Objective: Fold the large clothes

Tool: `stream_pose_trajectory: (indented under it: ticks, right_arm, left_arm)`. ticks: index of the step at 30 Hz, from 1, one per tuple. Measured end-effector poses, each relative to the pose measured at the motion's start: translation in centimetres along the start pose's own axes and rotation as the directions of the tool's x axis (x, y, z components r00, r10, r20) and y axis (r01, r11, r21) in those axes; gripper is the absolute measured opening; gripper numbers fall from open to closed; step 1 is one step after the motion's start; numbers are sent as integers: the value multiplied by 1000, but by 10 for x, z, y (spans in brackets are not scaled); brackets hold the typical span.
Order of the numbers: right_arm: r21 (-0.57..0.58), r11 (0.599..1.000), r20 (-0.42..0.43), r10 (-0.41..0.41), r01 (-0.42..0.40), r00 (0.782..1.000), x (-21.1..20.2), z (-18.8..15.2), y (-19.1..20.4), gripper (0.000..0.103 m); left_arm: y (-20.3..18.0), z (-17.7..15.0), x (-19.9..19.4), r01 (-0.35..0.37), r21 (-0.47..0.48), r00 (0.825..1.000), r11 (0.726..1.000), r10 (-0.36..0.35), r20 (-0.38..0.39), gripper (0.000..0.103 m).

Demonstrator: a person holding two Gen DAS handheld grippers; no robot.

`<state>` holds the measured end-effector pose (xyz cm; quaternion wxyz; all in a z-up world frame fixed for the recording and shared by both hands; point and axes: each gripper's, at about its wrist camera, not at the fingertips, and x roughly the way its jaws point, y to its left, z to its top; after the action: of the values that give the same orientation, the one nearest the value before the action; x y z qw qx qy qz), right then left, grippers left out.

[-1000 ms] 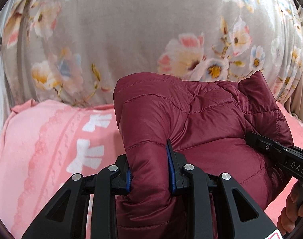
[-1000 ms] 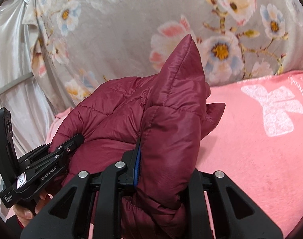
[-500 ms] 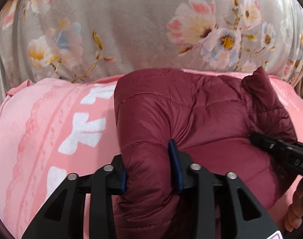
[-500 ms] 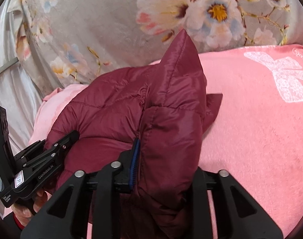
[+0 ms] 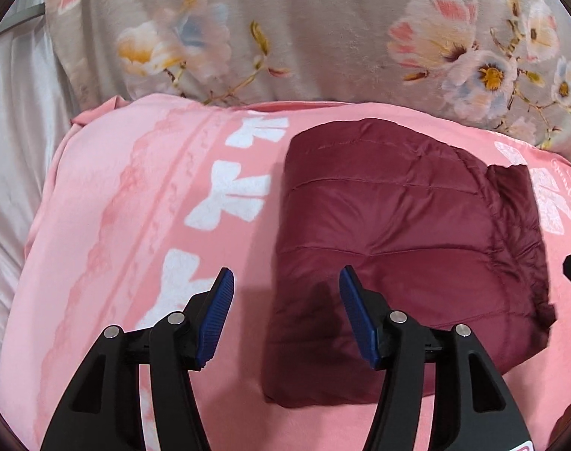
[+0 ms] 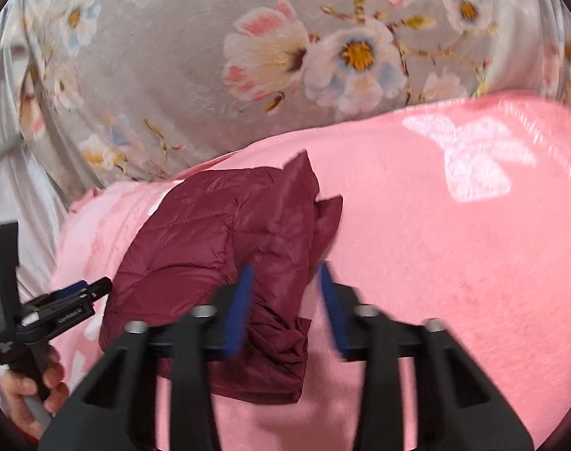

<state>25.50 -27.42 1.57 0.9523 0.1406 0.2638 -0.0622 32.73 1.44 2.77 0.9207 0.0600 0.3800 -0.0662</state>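
**Both jaws let go of folded jacket**

Left gripper (image 5: 285, 297) has just been opening and stands spread, nothing between its pads. Right gripper (image 6: 285, 293) is released too, having narrowed a little, clear of cloth. Jacket (image 5: 398, 236) lies folded on the pink blanket (image 5: 135, 225). Puffy, light, slippery and springy: best pinched at a seamed edge.

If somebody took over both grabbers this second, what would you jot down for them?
Left gripper: jaws have just been opening, nothing between the pads; it hangs over the jacket's left edge.
Right gripper: open, jaws have just been closing a little, not pinching the jacket though the picture is blurred.
Jacket: folded into a compact bundle, lying free on the pink blanket.
Done: fold and set-down.
Left: perhaps tidy the flap poking out on its right side.
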Motion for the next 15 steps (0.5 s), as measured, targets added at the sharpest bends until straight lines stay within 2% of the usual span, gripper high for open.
stream_pose_trajectory:
  ticks: [3, 5, 9, 15]
  right_arm:
    - [-130, 989, 20, -75, 77, 997, 4, 0, 30, 18]
    - [-176, 978, 16, -107, 108, 994, 14, -4, 44, 18]
    - [-172, 978, -41, -124, 115, 992, 44, -16, 51, 18]
    - [-149, 982, -73, -132, 120, 989, 64, -36, 48, 18]
  left_arm:
    - [-13, 0, -4, -6, -4, 1000, 1000, 6, -5, 57]
    - [-21, -2, 0, -18, -3, 1000, 1000, 18, -16, 57]
    - [-26, -9, 16, 0, -35, 998, 999, -2, -68, 58]
    - [-32, -19, 28, -42, -28, 998, 999, 41, -46, 59]
